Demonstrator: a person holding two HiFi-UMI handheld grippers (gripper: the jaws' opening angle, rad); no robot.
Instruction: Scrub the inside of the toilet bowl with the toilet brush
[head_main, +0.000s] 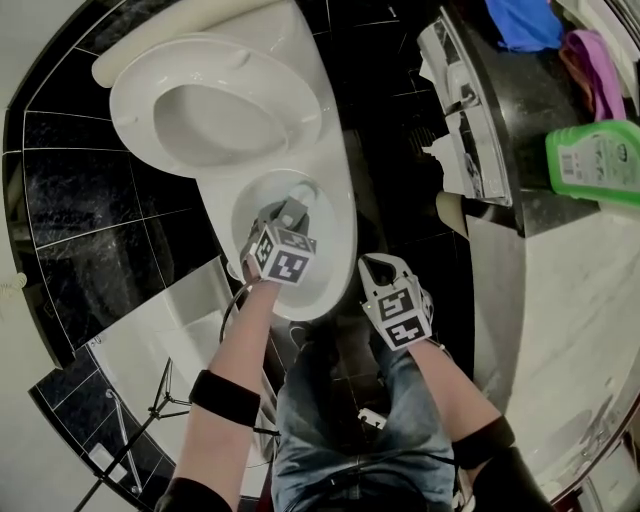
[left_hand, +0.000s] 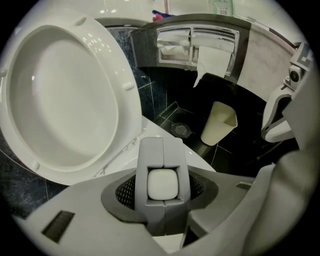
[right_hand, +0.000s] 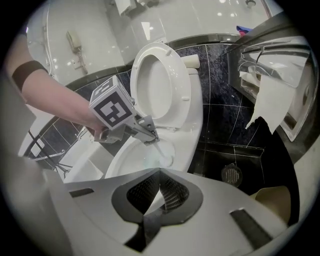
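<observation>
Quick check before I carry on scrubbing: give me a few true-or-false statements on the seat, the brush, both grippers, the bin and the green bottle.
1. The toilet seat is raised. True.
2. The left gripper grips the toilet brush over the bowl. True.
3. The right gripper also grips the brush. False: its jaws are together on nothing, beside the bowl.
4. The waste bin lies tipped over. False: it stands upright.
5. The green bottle sits on the bowl's rim. False: it is on the counter.
</observation>
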